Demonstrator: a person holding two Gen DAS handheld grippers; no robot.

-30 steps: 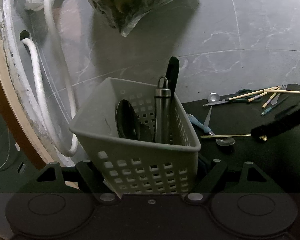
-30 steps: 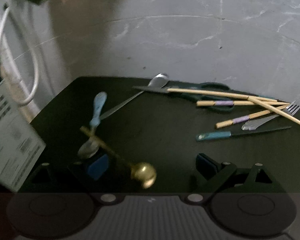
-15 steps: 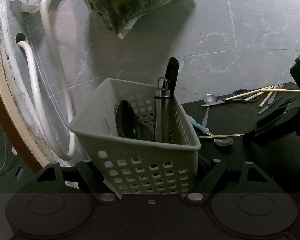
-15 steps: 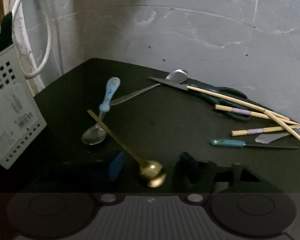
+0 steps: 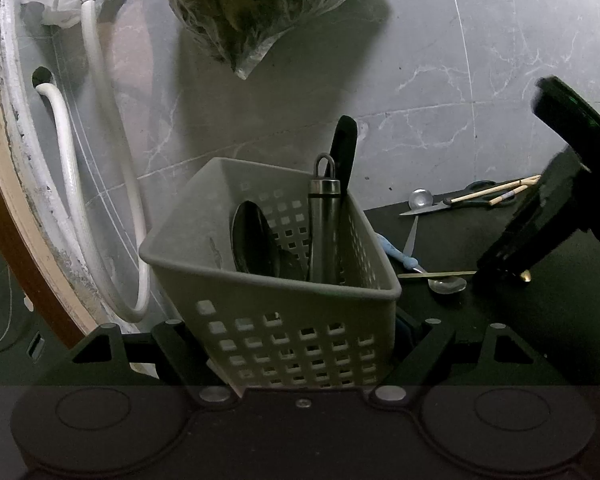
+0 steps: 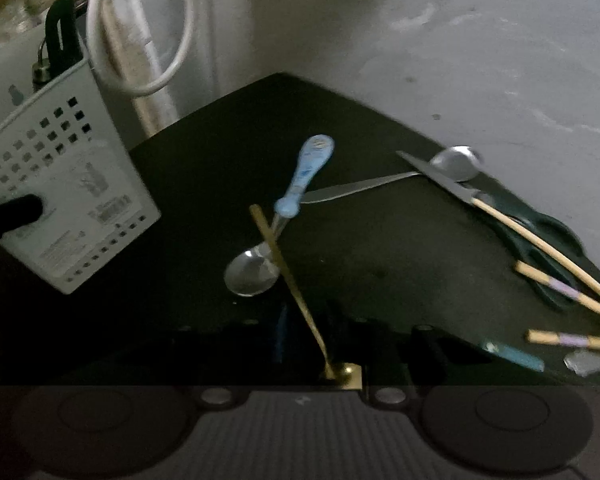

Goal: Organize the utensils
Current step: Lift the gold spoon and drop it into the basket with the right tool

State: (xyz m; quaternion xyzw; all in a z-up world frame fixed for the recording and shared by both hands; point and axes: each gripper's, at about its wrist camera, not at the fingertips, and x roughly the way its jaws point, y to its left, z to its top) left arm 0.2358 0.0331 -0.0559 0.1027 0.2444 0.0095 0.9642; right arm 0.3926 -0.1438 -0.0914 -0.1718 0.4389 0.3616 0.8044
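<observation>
My left gripper [image 5: 300, 332] is shut on a grey perforated basket [image 5: 284, 320] that holds a black spoon [image 5: 254, 244], a steel tool with a ring [image 5: 324, 220] and a black handle. The basket also shows in the right wrist view [image 6: 56, 184]. My right gripper [image 6: 312, 332] straddles a gold spoon [image 6: 288, 272] lying on the black mat [image 6: 380, 240]; its jaws look narrowed around the spoon near the bowl, contact unclear in the dark. The gold spoon crosses a blue-handled spoon [image 6: 296, 192]. From the left wrist view the right gripper [image 5: 512, 252] points down onto the gold spoon [image 5: 436, 275].
On the mat lie a steel spoon [image 6: 452, 164], dark scissors [image 6: 532, 232], several chopsticks [image 6: 560, 288] and a teal-handled utensil [image 6: 516, 356]. White hoses [image 5: 104, 160] and a plastic bag [image 5: 260, 12] hang on the grey marble wall behind the basket.
My right gripper has dropped lower and swung left over the gold spoon, its fingers closing in around the handle. The basket in my left gripper has barely moved.
</observation>
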